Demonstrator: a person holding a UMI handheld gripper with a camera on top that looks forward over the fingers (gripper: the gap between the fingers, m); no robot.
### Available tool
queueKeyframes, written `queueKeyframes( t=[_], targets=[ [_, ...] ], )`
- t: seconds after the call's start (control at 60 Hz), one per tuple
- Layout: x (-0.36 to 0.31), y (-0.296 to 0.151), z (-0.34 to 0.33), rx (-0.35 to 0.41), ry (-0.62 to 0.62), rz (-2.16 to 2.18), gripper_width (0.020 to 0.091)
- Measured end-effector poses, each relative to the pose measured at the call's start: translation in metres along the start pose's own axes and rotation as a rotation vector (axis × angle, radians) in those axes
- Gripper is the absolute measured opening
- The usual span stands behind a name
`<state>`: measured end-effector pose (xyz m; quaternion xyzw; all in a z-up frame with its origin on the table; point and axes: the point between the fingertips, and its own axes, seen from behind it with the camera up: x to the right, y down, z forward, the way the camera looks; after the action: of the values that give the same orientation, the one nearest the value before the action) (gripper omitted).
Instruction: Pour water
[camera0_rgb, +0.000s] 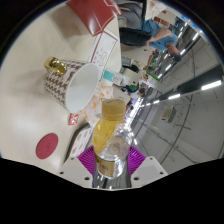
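Gripper view: claw clamps the bottle, long axis pointing straight ahead. Its mouth sits just beside the cup rim, cup ahead-left on the surface.

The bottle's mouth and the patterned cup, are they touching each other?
Cannot tell. In the gripper view the tilted bottle, held between the fingers of the gripper, overlaps the rim of the cup, but neither contact nor a gap shows plainly.

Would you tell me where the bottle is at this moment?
In the gripper view, the bottle is clamped between the gripper fingers, tilted with its mouth at the houndstooth cup just ahead.
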<state>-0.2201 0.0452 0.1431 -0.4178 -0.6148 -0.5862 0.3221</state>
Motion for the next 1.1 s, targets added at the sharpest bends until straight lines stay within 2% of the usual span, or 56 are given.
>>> queueKeyframes(
  t=[0.117, 0.283, 0.45, 0.55, 0.733, 0.783, 0.85, 0.95, 1.033, 1.067, 1.1],
  targets=[
    [0.006, -0.001, -0.006, 0.03, -0.061, 0.255, 0.0372],
    [0.018, 0.021, -0.017, 0.064, -0.213, 1.058, 0.0372],
    [-0.009, 0.041, -0.014, 0.013, -0.357, 1.62, 0.0374],
    [-0.038, 0.038, -0.007, -0.009, -0.403, 1.777, 0.0374],
    [-0.104, 0.019, -0.003, -0.096, -0.483, 1.916, 0.0371],
    [-0.12, 0.016, -0.007, -0.12, -0.491, 1.917, 0.0393],
    [-0.119, 0.016, -0.009, -0.097, -0.44, 1.93, 0.0391],
    [-0.121, 0.019, -0.01, -0.106, -0.424, 1.953, 0.0461],
    [-0.123, 0.019, -0.011, -0.134, -0.458, 1.973, 0.053],
    [-0.125, 0.018, -0.013, -0.149, -0.487, 1.981, 0.06],
    [-0.126, 0.017, -0.017, -0.16, -0.517, 1.986, 0.0755]
  ],
)
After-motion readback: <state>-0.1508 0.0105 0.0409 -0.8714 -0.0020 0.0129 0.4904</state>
